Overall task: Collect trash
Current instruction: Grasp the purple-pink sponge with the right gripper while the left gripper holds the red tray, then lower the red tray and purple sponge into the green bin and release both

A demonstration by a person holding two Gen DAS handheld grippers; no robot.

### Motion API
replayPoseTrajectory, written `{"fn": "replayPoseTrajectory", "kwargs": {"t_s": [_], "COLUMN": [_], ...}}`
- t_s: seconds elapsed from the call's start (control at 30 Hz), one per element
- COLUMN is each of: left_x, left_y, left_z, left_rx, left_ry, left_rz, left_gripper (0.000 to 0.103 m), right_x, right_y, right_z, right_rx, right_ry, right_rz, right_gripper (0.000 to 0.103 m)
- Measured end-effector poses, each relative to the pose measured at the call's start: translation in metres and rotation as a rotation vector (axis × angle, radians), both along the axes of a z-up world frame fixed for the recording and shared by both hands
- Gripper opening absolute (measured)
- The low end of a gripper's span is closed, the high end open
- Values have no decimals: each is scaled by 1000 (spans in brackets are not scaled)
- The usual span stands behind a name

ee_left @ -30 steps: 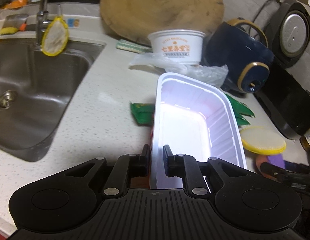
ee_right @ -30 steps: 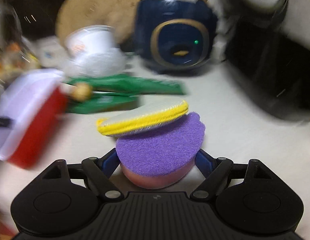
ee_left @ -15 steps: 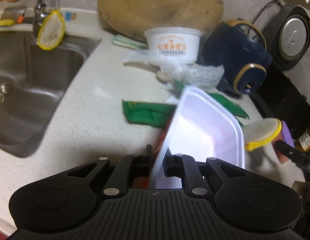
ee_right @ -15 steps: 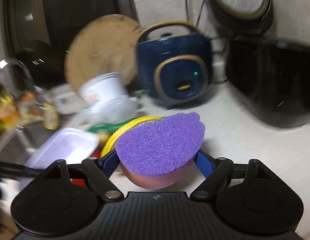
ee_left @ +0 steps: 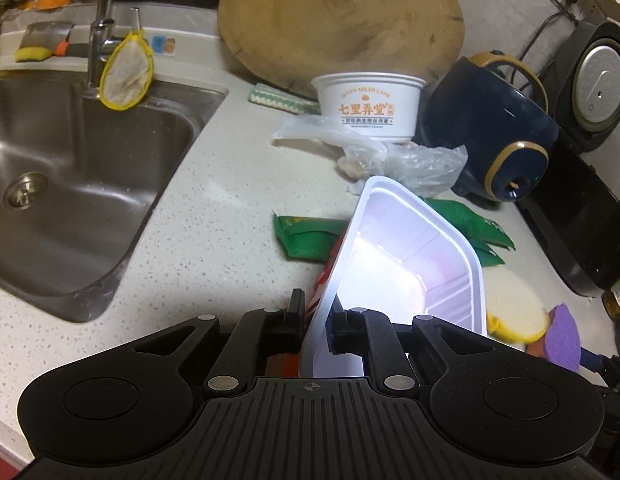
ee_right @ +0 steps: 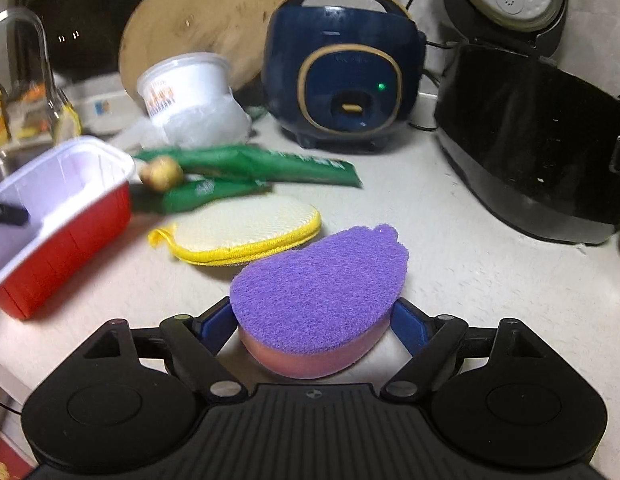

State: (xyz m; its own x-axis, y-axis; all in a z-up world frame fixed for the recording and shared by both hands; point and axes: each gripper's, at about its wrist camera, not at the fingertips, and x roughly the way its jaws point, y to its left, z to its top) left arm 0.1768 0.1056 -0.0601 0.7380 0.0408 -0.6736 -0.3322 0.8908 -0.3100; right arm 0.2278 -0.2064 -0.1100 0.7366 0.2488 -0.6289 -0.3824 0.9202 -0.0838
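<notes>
Left hand-held gripper [ee_left: 314,322] (clamped) on tray rim [ee_left: 420,256]

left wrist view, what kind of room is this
Most likely a home kitchen counter: a steel sink with a tap, a round wooden chopping board against the wall, and a rice cooker plugged in.

both wrist views look down close over the countertop [ee_left: 213,216], sharing the red tray [ee_right: 69,236]; right slightly blurred.

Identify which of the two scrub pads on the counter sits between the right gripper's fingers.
The purple sponge with the pink base; the yellow-edged pad lies flat beyond it, outside the right gripper.
</notes>
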Motion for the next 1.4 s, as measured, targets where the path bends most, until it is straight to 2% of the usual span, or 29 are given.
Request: {"fn": "replayPoseTrajectory", "kwargs": {"t_s": [0.07, 0.17, 0.3, 0.4, 0.53, 0.67, 0.9, 1.07, 1.23, 1.33, 1.4], "left_x": [0, -1, -3, -3, -6, -24, -78, -134, -205, -245, -263], "left_y": [-2, -5, -3, -3, -8, -3, 16, 48, 99, 122, 127], "left_z": [1, 2, 0, 0, 6, 19, 36, 41, 44, 37, 26], "left_rx": [3, 15, 15, 16, 55, 69, 64, 107, 186, 162, 162], "left_ry": [-3, -1, 3, 6, -9, -47, -115, -138, -140, -101, -41], "left_rz": [-7, -17, -4, -4, -23, -33, -20, 31, 113, 59, 15], "left_gripper": [14, 15, 15, 15, 14, 13, 13, 13, 13, 13, 13], "right_x": [-2, -5, -4, 3, 15, 1, -56, -114, -173, -200, -211], "right_y": [-4, -16, -23, -18, -18, -15, 9, 37, 68, 85, 94], "right_z": [-1, -1, 2, 1, 1, 20, 63, 77, 72, 57, 41], "right_rx": [-19, 27, 124, 130, 160, 197, 222, 215, 159, 121, 100], "right_ry": [-23, -24, 1, 9, 48, -5, -94, -126, -118, -58, 12], "right_rz": [-40, -69, -71, -102, -148, -114, 31, 158, 288, 361, 391], "right_gripper": [84, 84, 85, 85, 83, 81, 81, 81, 81, 81, 81]}}
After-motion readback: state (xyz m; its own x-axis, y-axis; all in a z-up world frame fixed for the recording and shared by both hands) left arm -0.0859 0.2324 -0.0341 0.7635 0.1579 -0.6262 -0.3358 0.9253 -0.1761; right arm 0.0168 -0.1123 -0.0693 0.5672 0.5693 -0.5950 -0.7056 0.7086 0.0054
